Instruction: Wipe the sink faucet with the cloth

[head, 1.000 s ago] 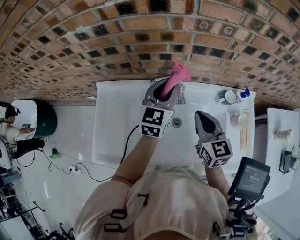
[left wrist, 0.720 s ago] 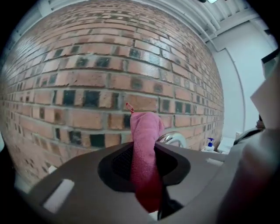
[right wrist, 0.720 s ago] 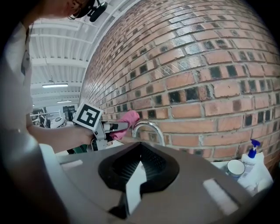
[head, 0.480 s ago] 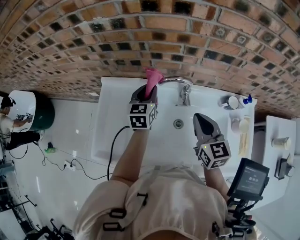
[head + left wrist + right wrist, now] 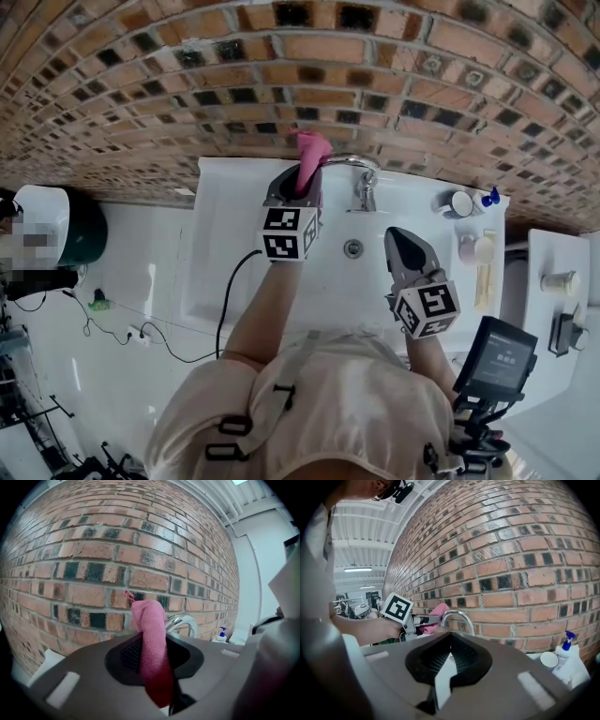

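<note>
Head view showed my left gripper (image 5: 298,183) pinching the pink cloth (image 5: 309,150) at the sink's (image 5: 220,244) back edge, beside the faucet (image 5: 364,183); my right gripper (image 5: 405,234), jaws together and empty, hovered nearer the front edge.

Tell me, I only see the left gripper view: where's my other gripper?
Observer: The right gripper hovers over the sink, just right of the drain.
Operator: Is it holding something?
Observer: No, it's empty.
Operator: Is my cloth on the faucet yet?
Observer: The cloth is at the left end of the faucet arch, near the wall; I can't tell if they touch.
</note>
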`<state>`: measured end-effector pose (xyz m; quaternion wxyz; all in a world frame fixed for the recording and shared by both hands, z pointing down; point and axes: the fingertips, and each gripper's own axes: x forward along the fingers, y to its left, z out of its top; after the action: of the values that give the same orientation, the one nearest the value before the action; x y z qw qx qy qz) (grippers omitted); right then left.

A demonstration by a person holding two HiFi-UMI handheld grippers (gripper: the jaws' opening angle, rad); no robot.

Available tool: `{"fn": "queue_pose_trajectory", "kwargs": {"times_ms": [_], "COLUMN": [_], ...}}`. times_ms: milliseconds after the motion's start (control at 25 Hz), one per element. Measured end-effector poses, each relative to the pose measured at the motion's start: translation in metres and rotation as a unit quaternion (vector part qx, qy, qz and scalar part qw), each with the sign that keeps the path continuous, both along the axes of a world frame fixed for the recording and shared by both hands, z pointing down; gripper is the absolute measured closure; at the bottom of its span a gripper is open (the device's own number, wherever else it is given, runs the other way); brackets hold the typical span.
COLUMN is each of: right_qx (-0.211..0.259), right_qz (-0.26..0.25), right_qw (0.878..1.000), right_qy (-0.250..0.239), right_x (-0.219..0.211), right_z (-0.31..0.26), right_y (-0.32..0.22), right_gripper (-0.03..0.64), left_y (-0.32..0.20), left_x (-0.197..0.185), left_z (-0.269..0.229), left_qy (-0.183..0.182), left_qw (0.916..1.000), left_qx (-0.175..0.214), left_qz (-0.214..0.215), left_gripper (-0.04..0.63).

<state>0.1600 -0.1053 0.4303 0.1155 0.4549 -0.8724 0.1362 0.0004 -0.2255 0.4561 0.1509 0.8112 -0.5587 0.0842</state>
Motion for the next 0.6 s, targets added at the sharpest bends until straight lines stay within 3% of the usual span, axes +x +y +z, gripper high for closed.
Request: {"fn": "queue_pose_trajectory", "kwargs": {"times_ms": [280,600], "right_qx": [0.002,-0.005], "right_qz": [0.006,0.016], "right_qw": [1.000,1.000], "right_qy": [-0.008,-0.014], "right_x": [0.010,0.026], "right_z": [0.000,0.006], "right_y": [0.005,0.001], "right_gripper": [0.623,0.623], "left_y": [0.000,0.004], "left_x": [0.026,0.086], "left_z": [-0.032,-0.047], "left_qy": [0.000,0.011], "left_qw": [0.9991,0.9942], "left_qx": [0.037,0.059], "left_qz": [0.018,0.090], "left_gripper": [0.499,0.500]}}
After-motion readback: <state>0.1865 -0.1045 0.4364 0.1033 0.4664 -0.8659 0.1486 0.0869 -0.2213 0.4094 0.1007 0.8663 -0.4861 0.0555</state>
